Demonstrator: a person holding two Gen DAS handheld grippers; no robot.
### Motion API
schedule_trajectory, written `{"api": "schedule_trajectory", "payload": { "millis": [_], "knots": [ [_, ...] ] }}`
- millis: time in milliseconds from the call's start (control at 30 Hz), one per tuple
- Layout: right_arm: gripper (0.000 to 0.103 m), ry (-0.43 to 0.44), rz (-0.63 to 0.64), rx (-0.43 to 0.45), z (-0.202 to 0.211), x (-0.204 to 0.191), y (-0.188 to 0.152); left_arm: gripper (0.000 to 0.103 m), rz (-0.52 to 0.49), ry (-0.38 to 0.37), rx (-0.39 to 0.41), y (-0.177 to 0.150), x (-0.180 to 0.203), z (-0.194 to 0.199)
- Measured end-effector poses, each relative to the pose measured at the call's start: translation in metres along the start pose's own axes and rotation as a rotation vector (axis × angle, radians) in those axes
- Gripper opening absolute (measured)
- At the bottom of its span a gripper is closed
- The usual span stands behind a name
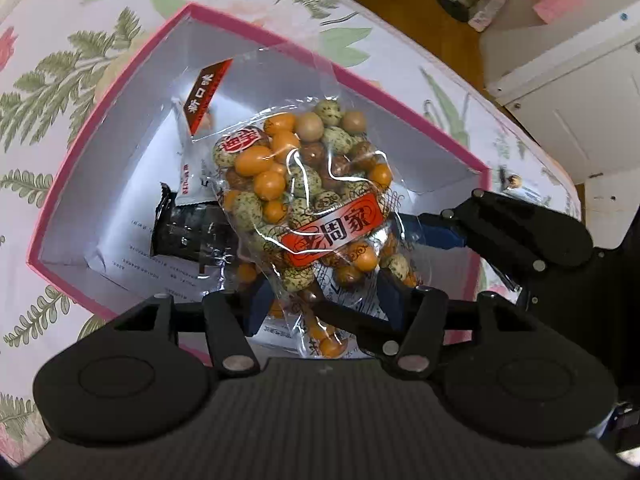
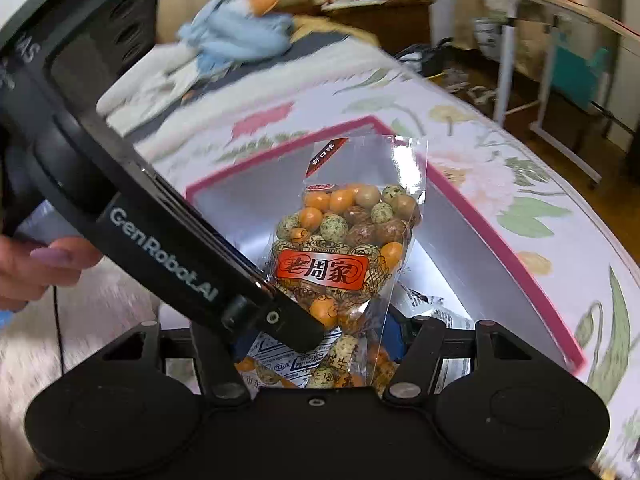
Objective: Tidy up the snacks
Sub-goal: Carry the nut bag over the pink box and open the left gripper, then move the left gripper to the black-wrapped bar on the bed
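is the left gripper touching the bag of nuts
Touching. The left wrist view shows the left gripper with its blue pads against the lower part of the bag of nuts, holding it above the pink box.

Floral bedspread [image 1: 60,92] underneath. Wooden floor [image 1: 420,24] beyond bed edge, white cabinet [image 1: 568,76] standing on it. Blue cloth [image 2: 236,36] bunched on bed. White table frame [image 2: 540,92] at far side, blurred.
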State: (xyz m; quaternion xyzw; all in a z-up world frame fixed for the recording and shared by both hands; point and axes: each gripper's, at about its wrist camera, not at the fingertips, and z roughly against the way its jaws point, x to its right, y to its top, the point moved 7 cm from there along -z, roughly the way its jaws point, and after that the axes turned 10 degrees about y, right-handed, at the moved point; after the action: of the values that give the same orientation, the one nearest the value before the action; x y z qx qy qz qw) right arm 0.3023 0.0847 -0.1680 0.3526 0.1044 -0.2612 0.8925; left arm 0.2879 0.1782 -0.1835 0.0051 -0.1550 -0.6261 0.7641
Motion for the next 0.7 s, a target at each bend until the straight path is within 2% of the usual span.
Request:
{"api": "schedule_trajectory", "payload": {
  "millis": [67, 133, 267, 500, 700],
  "knots": [
    [0.067, 0.006, 0.004, -0.031, -0.008, 0.004, 0.002, 0.057, 0.014, 0.013, -0.005, 0.003, -0.004, -0.008],
    [0.069, 0.001, 0.006, -0.047, -0.012, 0.005, 0.000, 0.058, -0.017, 0.065, 0.015, 0.005, -0.004, -0.012],
    [0.076, -0.105, 0.012, -0.048, -0.007, 0.003, -0.005, 0.059, -0.072, 0.101, 0.061, 0.000, 0.003, -0.006],
    [0.076, -0.199, -0.047, -0.027, 0.031, -0.012, -0.023, 0.059, -0.198, 0.122, 0.159, -0.017, 0.022, 0.022],
    [0.076, -0.265, -0.147, -0.022, 0.076, -0.021, -0.044, 0.059, -0.310, 0.108, 0.189, -0.040, 0.050, 0.053]
  ]
}}
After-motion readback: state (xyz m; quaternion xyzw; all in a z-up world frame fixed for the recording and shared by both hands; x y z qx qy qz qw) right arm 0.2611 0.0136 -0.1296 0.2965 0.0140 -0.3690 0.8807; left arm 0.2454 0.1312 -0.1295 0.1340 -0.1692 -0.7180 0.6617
